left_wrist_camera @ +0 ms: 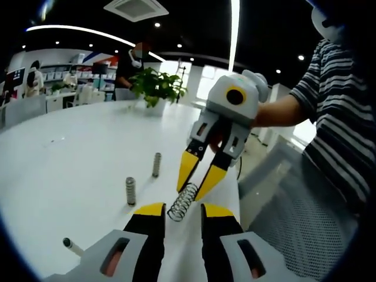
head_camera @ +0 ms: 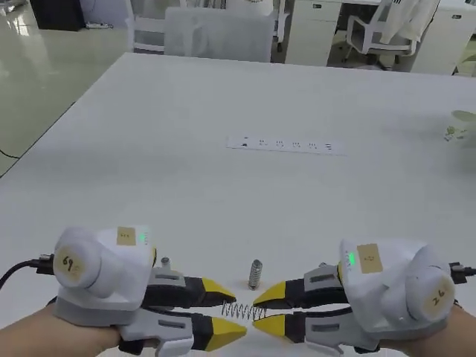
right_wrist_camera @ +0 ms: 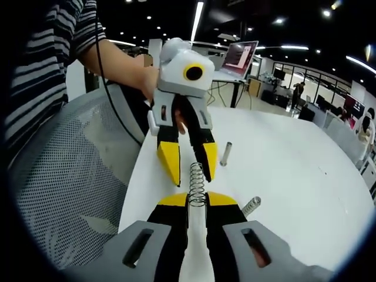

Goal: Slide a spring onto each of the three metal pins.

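Two of three pins appear done: one sprung pin (left_wrist_camera: 130,191) and a second sprung pin (left_wrist_camera: 156,164) stand upright, and the bare pin (head_camera: 165,262) remains. The last spring (head_camera: 242,310) hangs low over the table (head_camera: 223,193), its long axis level, running between the grippers. The right gripper (right_wrist_camera: 197,201) pinches one end, while the jaws of the left gripper (left_wrist_camera: 181,209) stand parted around the other.

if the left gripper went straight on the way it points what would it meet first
Most likely the spring, whose near end sits between the open fingers of the left gripper; the right gripper holds its far end, just beyond.
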Available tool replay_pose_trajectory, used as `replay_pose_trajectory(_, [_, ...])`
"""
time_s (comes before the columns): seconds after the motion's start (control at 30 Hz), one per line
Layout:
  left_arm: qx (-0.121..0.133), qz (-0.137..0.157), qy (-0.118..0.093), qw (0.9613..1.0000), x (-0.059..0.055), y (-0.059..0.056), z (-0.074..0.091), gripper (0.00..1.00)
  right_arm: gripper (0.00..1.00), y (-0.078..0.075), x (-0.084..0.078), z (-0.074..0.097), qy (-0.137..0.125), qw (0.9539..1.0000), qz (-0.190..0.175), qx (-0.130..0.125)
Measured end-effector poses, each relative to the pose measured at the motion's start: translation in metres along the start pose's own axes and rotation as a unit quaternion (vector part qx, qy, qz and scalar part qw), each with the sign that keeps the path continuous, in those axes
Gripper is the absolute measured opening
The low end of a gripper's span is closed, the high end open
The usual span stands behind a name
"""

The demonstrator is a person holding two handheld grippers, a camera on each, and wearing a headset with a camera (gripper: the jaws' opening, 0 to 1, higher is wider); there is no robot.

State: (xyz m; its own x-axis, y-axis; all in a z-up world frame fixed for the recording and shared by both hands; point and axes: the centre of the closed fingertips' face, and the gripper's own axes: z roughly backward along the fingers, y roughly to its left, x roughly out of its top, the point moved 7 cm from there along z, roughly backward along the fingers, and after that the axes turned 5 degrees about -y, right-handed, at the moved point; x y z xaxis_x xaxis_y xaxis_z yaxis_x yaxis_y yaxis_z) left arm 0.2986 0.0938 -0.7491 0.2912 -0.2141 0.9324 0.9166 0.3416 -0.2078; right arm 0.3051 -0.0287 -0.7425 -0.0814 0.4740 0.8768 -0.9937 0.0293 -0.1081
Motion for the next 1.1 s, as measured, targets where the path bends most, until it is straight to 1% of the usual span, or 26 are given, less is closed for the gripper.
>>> replay_pose_trajectory(0.1, [0.000, -0.007, 0.003, 1.0000, 0.0000, 0.0002, -0.0007, 0.12, 0.07, 0.0000, -0.0010, 0.0006, 0.001, 1.0000, 0.000, 0.002])
replay_pose_trajectory(0.17, [-0.002, -0.008, 0.000, 1.0000, 0.0008, 0.0004, -0.0001, 0.08, 0.07, 0.0008, -0.0015, 0.0015, 0.001, 1.0000, -0.002, 0.004])
replay_pose_trajectory(0.2, [-0.001, -0.015, 0.000, 0.9999, 0.0012, 0.0012, 0.0006, 0.06, 0.07, 0.0015, -0.0016, 0.0017, 0.000, 1.0000, -0.002, 0.007])
replay_pose_trajectory(0.27, [-0.006, -0.014, 0.000, 0.9999, 0.0012, 0.0001, 0.0004, 0.06, 0.07, 0.0015, -0.0012, 0.0019, -0.002, 1.0000, -0.004, 0.005])
replay_pose_trajectory(0.47, [-0.013, -0.027, 0.002, 0.9996, 0.0016, -0.0013, 0.0010, 0.04, 0.07, 0.0017, 0.0000, 0.0019, -0.002, 1.0000, -0.006, 0.007])
replay_pose_trajectory(0.63, [-0.023, -0.027, 0.002, 0.9994, 0.0010, -0.0021, 0.0019, 0.04, 0.08, 0.0040, -0.0001, 0.0016, -0.001, 0.9999, -0.009, 0.006])
replay_pose_trajectory(0.77, [-0.028, -0.029, 0.006, 0.9992, 0.0008, -0.0032, 0.0018, 0.04, 0.09, 0.0048, -0.0024, 0.0028, -0.002, 0.9997, -0.024, 0.001])
replay_pose_trajectory(0.83, [-0.028, -0.029, 0.007, 0.9992, 0.0005, -0.0033, 0.0021, 0.04, 0.09, 0.0050, -0.0046, 0.0046, -0.004, 0.9993, -0.037, -0.001])
replay_pose_trajectory(0.9, [-0.031, -0.027, 0.008, 0.9991, 0.0003, -0.0040, 0.0023, 0.03, 0.10, 0.0053, -0.0061, 0.0053, -0.004, 0.9992, -0.040, -0.002])
replay_pose_trajectory(0.97, [-0.032, -0.028, 0.010, 0.9991, 0.0000, -0.0036, 0.0031, 0.03, 0.09, 0.0056, -0.0079, 0.0053, 0.002, 0.9992, -0.040, -0.002])
replay_pose_trajectory(1.1, [-0.031, -0.026, 0.011, 0.9991, 0.0003, -0.0020, 0.0038, 0.04, 0.08, 0.0059, -0.0058, 0.0042, -0.002, 0.9989, -0.046, 0.000])
